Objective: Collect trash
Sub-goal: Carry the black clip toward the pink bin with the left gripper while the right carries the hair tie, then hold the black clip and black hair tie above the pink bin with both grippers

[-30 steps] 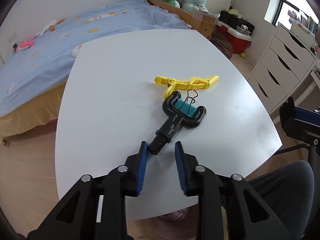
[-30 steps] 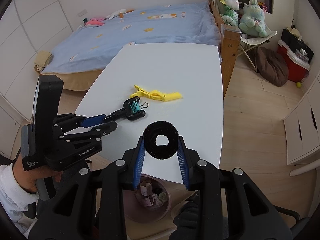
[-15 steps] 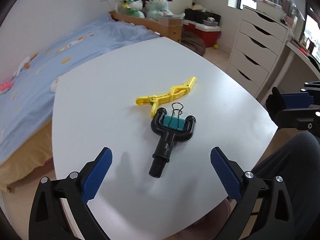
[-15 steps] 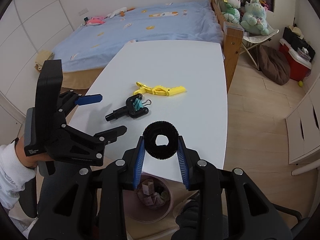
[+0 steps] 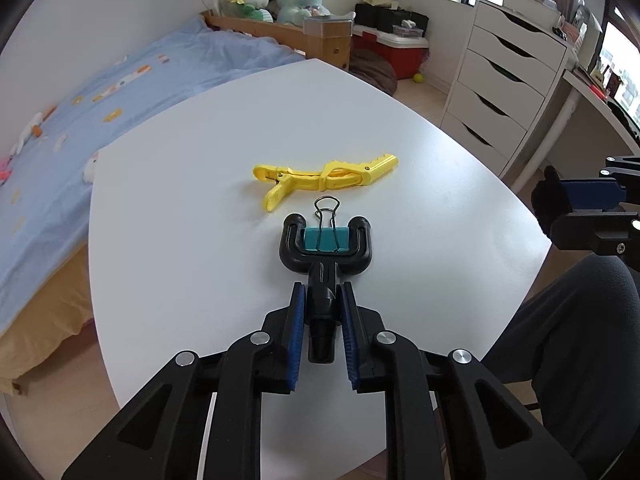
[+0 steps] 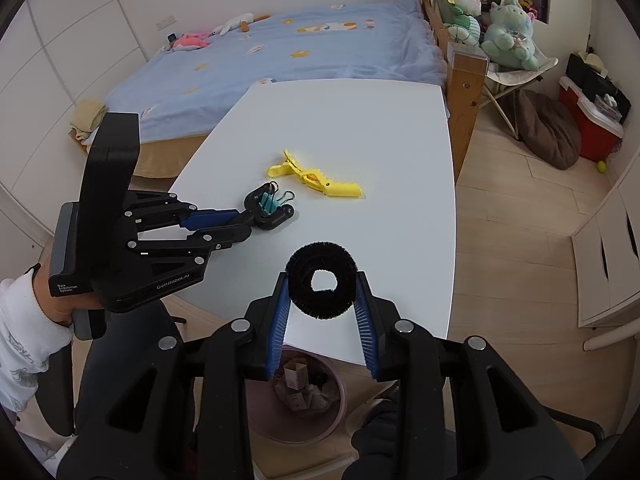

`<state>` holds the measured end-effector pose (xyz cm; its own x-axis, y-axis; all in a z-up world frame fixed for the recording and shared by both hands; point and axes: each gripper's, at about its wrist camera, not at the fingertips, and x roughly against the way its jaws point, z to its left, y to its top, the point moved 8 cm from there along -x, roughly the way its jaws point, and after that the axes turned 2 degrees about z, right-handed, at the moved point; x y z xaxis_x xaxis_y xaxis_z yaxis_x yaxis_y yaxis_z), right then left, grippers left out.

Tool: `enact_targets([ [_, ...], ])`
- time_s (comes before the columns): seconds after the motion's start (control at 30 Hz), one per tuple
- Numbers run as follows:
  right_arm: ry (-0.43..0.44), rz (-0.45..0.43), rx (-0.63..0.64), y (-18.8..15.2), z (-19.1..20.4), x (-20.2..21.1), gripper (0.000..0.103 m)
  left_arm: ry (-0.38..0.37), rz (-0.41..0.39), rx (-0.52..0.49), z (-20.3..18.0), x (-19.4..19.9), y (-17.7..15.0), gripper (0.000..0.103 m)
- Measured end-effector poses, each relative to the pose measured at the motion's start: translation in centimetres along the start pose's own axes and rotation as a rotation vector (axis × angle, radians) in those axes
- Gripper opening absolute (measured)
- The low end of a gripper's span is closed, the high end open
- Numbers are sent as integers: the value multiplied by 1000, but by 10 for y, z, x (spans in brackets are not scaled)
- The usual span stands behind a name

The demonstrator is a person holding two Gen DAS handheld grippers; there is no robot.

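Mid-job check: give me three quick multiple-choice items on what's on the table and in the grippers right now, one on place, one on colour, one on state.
1. Where is the yellow clip?
A. on the table, beyond the black holder
B. in the bin
C. on the bed

2. What colour is the binder clip in the holder's fork?
A. red
B. teal
C. white

3. What does the right gripper hold?
A. nothing
B. the yellow clip
C. a black fuzzy ring

Answers: 1 A, it lies on the tabletop past the fork; 2 B, its body is teal; 3 C, the ring sits pinched between the blue pads.
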<state>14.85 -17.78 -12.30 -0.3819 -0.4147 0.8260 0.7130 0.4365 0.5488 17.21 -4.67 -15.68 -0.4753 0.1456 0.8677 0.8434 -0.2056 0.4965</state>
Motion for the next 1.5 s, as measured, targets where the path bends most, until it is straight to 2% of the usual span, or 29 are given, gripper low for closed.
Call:
enact_targets([
  [0.57, 12, -33, 27, 4, 14, 15, 32, -35, -100, 39, -4, 65, 10, 17],
  [1.07, 61, -63, 66, -22, 44, 50, 32, -81, -121, 42, -35, 124, -43, 17],
  [1.5, 74, -52, 62, -61, 57, 68, 32, -136, -63, 24, -64, 119, -87, 17],
])
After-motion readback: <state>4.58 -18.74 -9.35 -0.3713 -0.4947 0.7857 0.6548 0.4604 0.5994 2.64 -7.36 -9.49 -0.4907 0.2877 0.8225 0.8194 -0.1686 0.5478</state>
